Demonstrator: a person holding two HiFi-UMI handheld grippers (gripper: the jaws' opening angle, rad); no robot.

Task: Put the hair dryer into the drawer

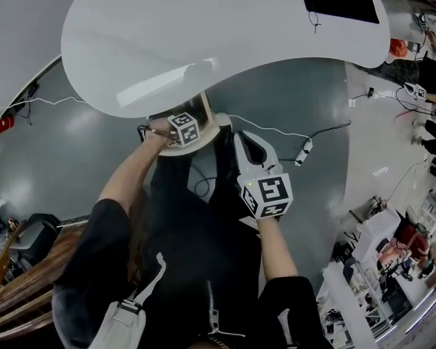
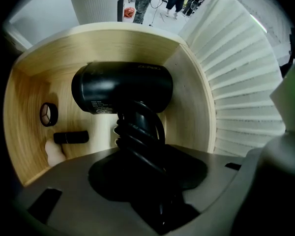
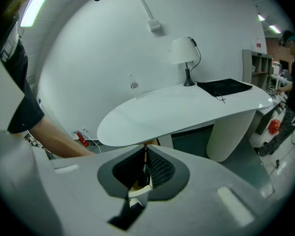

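my left gripper [image 2: 146,175] clamps one black hair dryer [image 2: 122,87] in one wooden drawer [image 2: 113,45] holding three small items [image 2: 70,137]; my right gripper [image 3: 143,168] is closed on nothing

Person's left arm [image 1: 127,177] is stretched forward, forearm bare, with the left gripper [image 1: 180,131] pointing away from the body. Its jaws are clamped on the handle of the hair dryer [image 2: 122,87], whose barrel sits just past the fingertips. The right gripper [image 1: 247,151] is held just beside it and nearer the torso, jaws pressed together with nothing between the pads, right forearm [image 1: 277,249] bare.
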